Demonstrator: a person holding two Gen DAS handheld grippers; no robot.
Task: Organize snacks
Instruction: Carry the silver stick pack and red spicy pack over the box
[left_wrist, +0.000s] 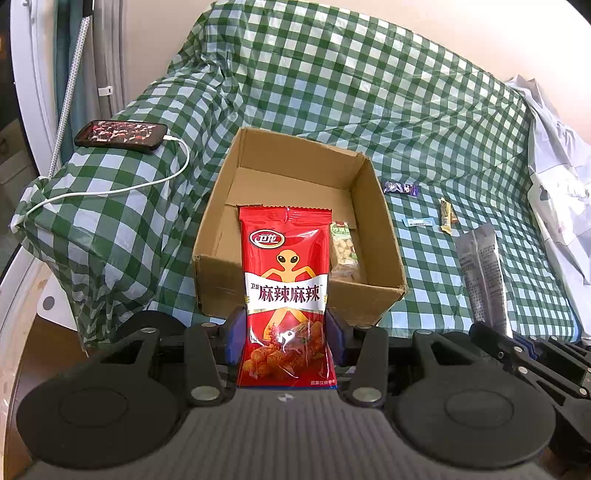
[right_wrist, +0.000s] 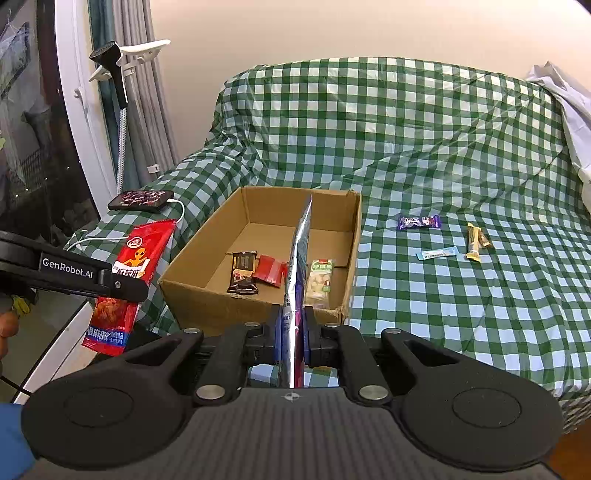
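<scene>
Box (right_wrist: 258, 206) on sofa (right_wrist: 443, 147) is holding brown bar (right_wrist: 243, 273), red pkt (right_wrist: 272, 275), nut pack (right_wrist: 320, 282); L fingers (left_wrist: 286, 332) gripping red snack bag (left_wrist: 286, 280), R fingers (right_wrist: 293, 332) pinching silver pouch (right_wrist: 297, 273) w/ candies (right_wrist: 419, 222) lying nearby.

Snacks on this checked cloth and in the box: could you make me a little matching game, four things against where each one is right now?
Things:
1. red alien packet
2. silver packet
3. purple candy
4. phone

Places:
A. lying on the checked cloth, right of the cardboard box
B. clamped in the right gripper
C. on the covered armrest, cable plugged in
D. clamped in the left gripper

Pairs: 1-D, 2-B, 3-A, 4-C
</scene>
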